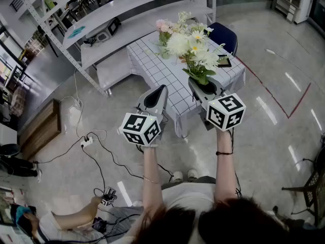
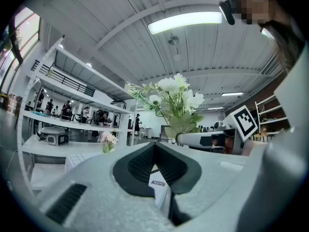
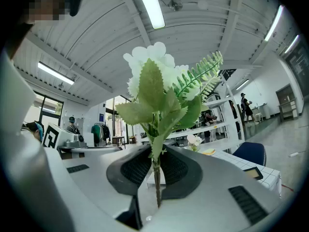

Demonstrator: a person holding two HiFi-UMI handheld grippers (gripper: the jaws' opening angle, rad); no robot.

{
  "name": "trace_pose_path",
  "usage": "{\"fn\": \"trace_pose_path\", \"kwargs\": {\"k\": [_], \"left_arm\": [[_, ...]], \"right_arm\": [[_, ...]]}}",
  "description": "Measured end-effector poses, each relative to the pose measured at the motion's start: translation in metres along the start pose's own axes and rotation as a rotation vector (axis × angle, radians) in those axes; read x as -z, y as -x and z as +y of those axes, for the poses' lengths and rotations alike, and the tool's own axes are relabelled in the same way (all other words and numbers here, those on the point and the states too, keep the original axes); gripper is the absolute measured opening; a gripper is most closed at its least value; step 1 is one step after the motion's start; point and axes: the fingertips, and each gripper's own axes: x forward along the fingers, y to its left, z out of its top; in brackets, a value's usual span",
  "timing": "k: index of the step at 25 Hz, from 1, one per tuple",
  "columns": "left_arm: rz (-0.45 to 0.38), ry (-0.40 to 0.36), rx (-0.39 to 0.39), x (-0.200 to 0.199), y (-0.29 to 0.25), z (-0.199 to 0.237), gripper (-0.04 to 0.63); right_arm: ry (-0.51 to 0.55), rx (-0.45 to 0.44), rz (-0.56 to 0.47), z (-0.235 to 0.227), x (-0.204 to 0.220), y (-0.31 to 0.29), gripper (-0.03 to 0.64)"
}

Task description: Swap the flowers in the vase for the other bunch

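My right gripper [image 1: 203, 87] is held level and is shut on the stem of a bunch of white flowers with green leaves [image 1: 195, 52]. In the right gripper view the stem [image 3: 156, 178] stands upright, pinched between the dark pads. My left gripper [image 1: 155, 98] is beside it on the left, shut and empty; its pads [image 2: 140, 166] meet with nothing between them. A bunch of pink flowers in a vase [image 1: 163, 34] stands at the far side of the table with the checked cloth [image 1: 162, 72]. It shows small in the left gripper view [image 2: 108, 140].
A blue chair [image 1: 223, 34] stands behind the table's right end, and a dark flat thing [image 1: 224, 61] lies on that corner. Metal shelving [image 1: 101, 19] runs behind. Cables [image 1: 96, 151] and a wooden crate [image 1: 40, 128] are on the floor at left.
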Motion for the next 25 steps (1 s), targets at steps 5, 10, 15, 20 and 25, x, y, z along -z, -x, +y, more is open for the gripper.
{"fn": "trace_pose_path", "kwargs": {"k": [5, 10, 15, 20, 25], "left_arm": [[0.009, 0.004, 0.002, 0.006, -0.003, -0.018, 0.011], [0.014, 0.019, -0.005, 0.007, -0.004, -0.023, 0.011], [0.023, 0.028, -0.009, 0.013, -0.007, -0.024, 0.011], [0.029, 0.037, -0.026, 0.013, -0.007, -0.021, 0.011], [0.045, 0.041, -0.034, 0.018, -0.014, -0.012, 0.011]], "right_arm": [[-0.012, -0.004, 0.005, -0.008, 0.003, 0.015, 0.055], [-0.018, -0.011, 0.027, -0.009, 0.005, 0.017, 0.055], [-0.028, -0.013, 0.042, -0.015, 0.009, 0.017, 0.055], [-0.050, -0.019, 0.056, -0.020, 0.012, 0.016, 0.057], [-0.077, -0.024, 0.059, -0.028, 0.017, 0.005, 0.055]]}}
